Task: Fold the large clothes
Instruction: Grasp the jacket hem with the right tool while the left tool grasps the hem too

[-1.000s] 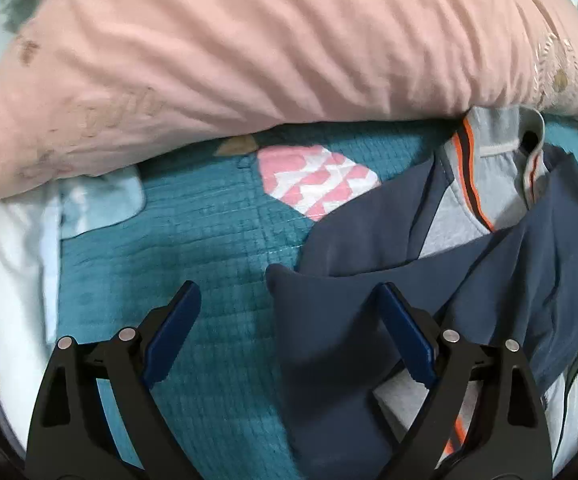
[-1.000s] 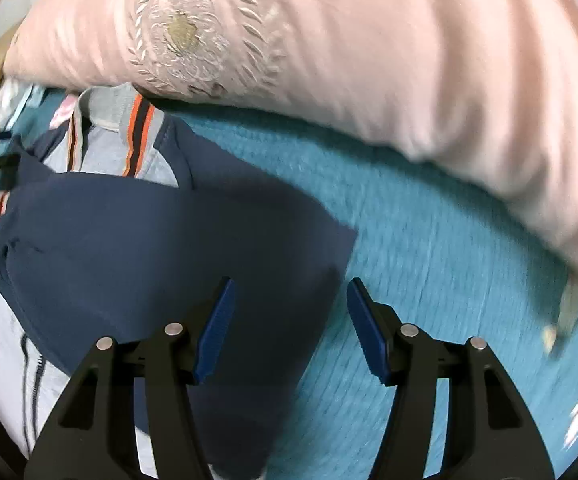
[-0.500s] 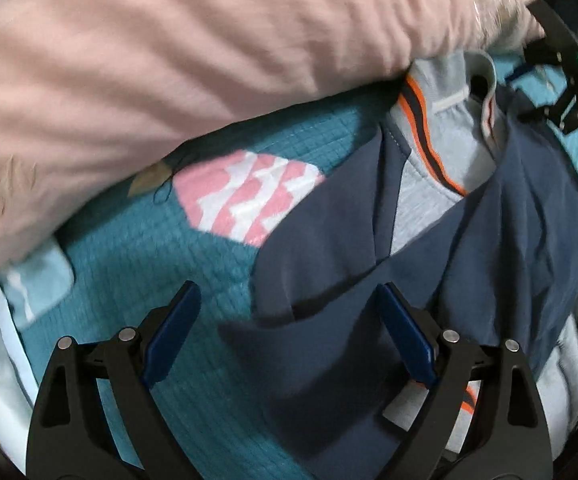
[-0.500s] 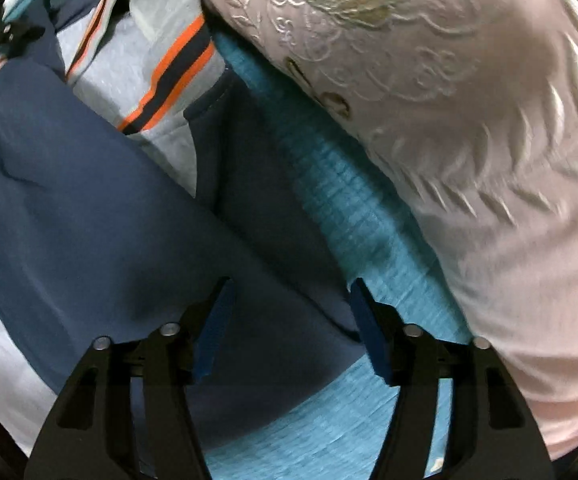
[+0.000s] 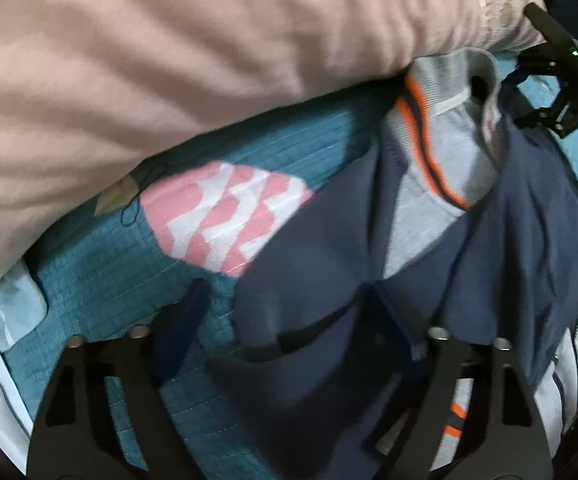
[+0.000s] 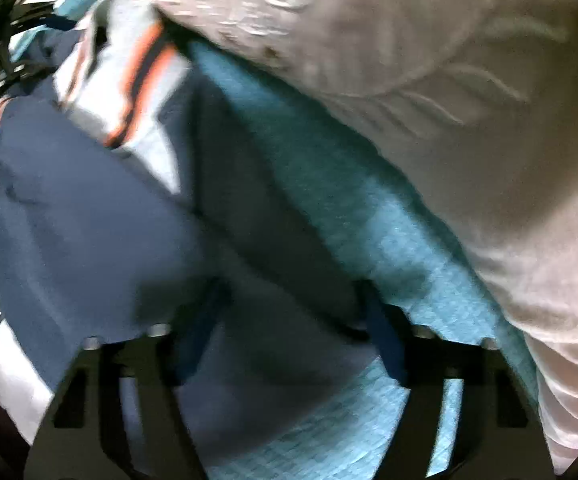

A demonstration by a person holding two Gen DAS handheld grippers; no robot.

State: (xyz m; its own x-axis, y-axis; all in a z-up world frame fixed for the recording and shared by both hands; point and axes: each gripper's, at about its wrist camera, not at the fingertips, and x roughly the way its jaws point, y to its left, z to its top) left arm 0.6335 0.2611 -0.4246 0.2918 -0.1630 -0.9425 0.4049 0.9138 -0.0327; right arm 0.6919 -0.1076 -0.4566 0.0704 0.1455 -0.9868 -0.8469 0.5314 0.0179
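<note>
Navy-blue jacket with a grey lining and orange-and-black striped collar (image 5: 369, 280) lies spread on a teal quilted bedspread (image 5: 101, 280), one garment only, its collar end far ahead of both grippers and tucked against a large pale pink embroidered pillow (image 5: 209, 60). Its long axis runs from the collar back toward the cameras.

The left gripper (image 5: 289, 328) points steeply down at the bed. Its jaws are closing, and a folded edge of the navy fabric lies between them; the near finger stands over bare bedspread, the far one over the cloth. The blur hides whether the pads press the fabric, though they look apart from it. Ahead and to the left of this gripper a pink-and-white zigzag patch (image 5: 225, 220) shows on the bedspread, partly covered by the jacket. At the far upper right of that view the other black tool is visible beside the collar.

The right gripper (image 6: 289, 328) points straight down. Its jaws are closing too, standing apart with a corner of navy fabric between them; contact cannot be told through the motion blur. Left of this gripper lies the body of the jacket (image 6: 69, 208), with the striped collar ahead and to the left; to the right runs a strip of bedspread (image 6: 349, 208), then the pillow (image 6: 449, 100).

Two grippers, one jacket, one pillow are in view.
</note>
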